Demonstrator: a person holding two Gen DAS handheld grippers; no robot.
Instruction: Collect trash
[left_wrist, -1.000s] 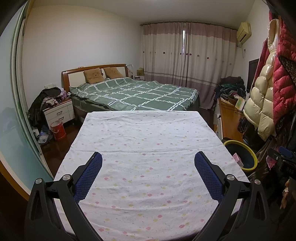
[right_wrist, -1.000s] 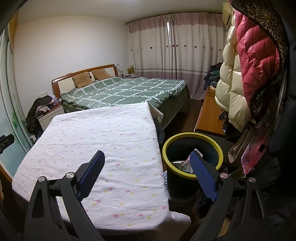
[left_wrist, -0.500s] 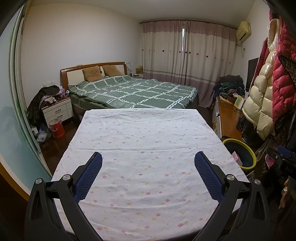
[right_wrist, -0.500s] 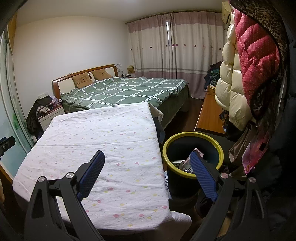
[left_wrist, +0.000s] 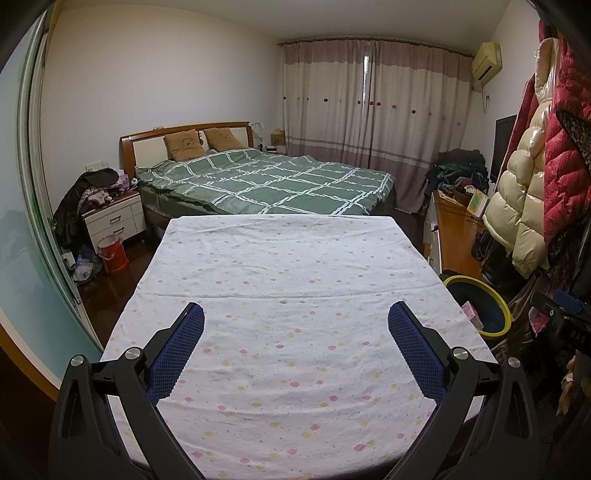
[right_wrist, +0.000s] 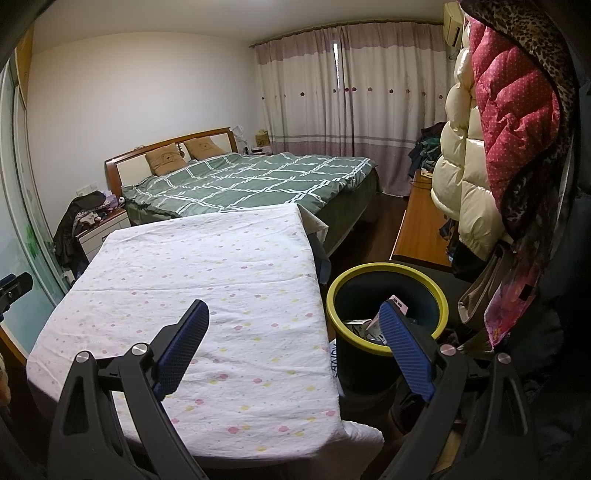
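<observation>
Both the left gripper (left_wrist: 295, 328) and right gripper (right_wrist: 295, 325) hover jaws apart and empty over the bare desk (left_wrist: 295, 266); trash sits in the bin (right_wrist: 388, 275) beside the desk, so collecting looks done.

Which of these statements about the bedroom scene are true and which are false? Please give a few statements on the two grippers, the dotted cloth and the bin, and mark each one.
1. The left gripper is open and holds nothing. True.
2. The right gripper is shut on a piece of trash. False: it is open, with nothing between its fingers.
3. The bin with the yellow rim stands on top of the dotted cloth. False: it stands beside the cloth, off its right edge and lower.
4. The bin already has some items inside, among them a pink box. True.
5. Several pieces of trash lie on the dotted cloth. False: no loose item shows on it in either view.
</observation>
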